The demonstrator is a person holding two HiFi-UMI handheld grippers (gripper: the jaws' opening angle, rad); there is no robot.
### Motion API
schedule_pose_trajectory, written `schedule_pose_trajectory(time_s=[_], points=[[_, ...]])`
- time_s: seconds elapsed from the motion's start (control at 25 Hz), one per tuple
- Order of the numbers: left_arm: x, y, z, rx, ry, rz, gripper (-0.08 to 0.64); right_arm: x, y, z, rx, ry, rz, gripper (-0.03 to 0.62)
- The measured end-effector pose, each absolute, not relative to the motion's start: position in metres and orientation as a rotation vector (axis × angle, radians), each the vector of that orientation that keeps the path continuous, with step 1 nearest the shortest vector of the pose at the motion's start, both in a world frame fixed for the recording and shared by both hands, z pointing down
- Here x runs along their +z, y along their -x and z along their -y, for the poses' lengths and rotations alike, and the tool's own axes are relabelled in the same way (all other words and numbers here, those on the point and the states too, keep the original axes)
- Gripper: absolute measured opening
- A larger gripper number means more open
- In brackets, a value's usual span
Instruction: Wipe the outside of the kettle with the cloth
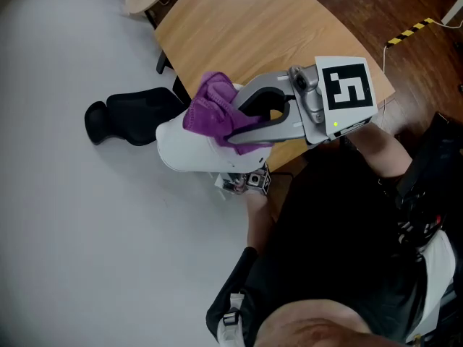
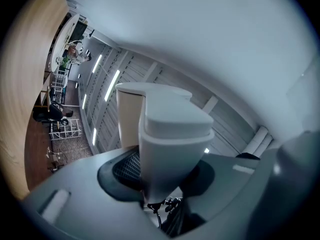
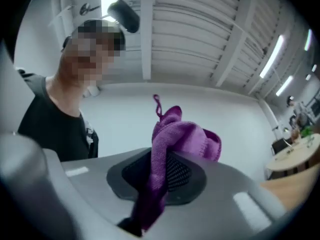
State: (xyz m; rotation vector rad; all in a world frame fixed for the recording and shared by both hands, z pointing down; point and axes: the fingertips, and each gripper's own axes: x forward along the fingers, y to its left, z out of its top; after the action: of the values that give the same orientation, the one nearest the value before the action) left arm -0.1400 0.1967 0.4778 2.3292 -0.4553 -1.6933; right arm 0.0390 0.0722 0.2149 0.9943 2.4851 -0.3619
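Where the kettle hangs: the white kettle [image 1: 189, 149] is held up in the air off the near left edge of the tabletop [image 1: 239, 35], partly over the pale floor [image 1: 72, 230]; nothing is seen resting under it.
Left gripper: the left gripper [image 2: 160, 170] points steeply upward with its jaws clamped on a white, squared-off part of the kettle, probably the handle. The head view shows only a little of it below the body.
Right gripper: the right gripper [image 1: 244, 125] has its jaws pinched on the purple cloth [image 3: 180, 134], which bulges out past the tips as a soft wad.
Cloth on kettle: from the head view the wad lies against the kettle's upper side. Whether it truly presses there I cannot tell.
How the kettle handles: rigid and smooth-shelled, so likely slippery under the cloth. Carried by one narrow part, it may swing or twist when pushed, and a firm clamp on the handle is the sensible hold.
How the cloth handles: light, limp and fuzzy. Gripped at a bunched fold it keeps a padded face forward, while a loose corner would flop.
Risk: a hard sideways stroke could lever the kettle round in the left jaws.
Elsewhere: a black object [image 1: 134, 114] lies on the floor beyond the kettle, well apart from it.
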Motion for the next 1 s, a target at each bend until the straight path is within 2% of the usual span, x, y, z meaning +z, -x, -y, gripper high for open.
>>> schedule_pose_trajectory(time_s=[0.24,0.4,0.56,0.72,0.8,0.88,1.0], points=[[0.484,0.162,-0.213,-1.772,-2.315,0.476,0.064,0.273,0.003,-0.025,-0.321,-0.631,-2.675,0.057],[0.479,0.172,-0.207,-1.801,-2.294,0.510,0.063,0.243,-0.032,-0.073,-0.381,-0.936,-2.546,0.055],[0.479,0.168,-0.208,-1.817,-2.301,0.479,0.063,0.247,-0.030,-0.134,-0.501,-1.076,-2.550,0.057],[0.482,0.163,-0.215,-1.840,-2.318,0.460,0.064,0.298,-0.010,-0.088,-0.182,-0.888,-2.654,0.057],[0.480,0.164,-0.216,-1.846,-2.318,0.472,0.063,0.325,0.004,-0.050,-0.122,-0.691,-2.781,0.055],[0.474,0.168,-0.216,-1.842,-2.312,0.478,0.061,0.316,0.005,-0.039,-0.186,-0.602,-2.843,0.057],[0.472,0.167,-0.214,-1.824,-2.324,0.478,0.061,0.264,-0.024,-0.079,-0.393,-0.831,-2.733,0.057]])
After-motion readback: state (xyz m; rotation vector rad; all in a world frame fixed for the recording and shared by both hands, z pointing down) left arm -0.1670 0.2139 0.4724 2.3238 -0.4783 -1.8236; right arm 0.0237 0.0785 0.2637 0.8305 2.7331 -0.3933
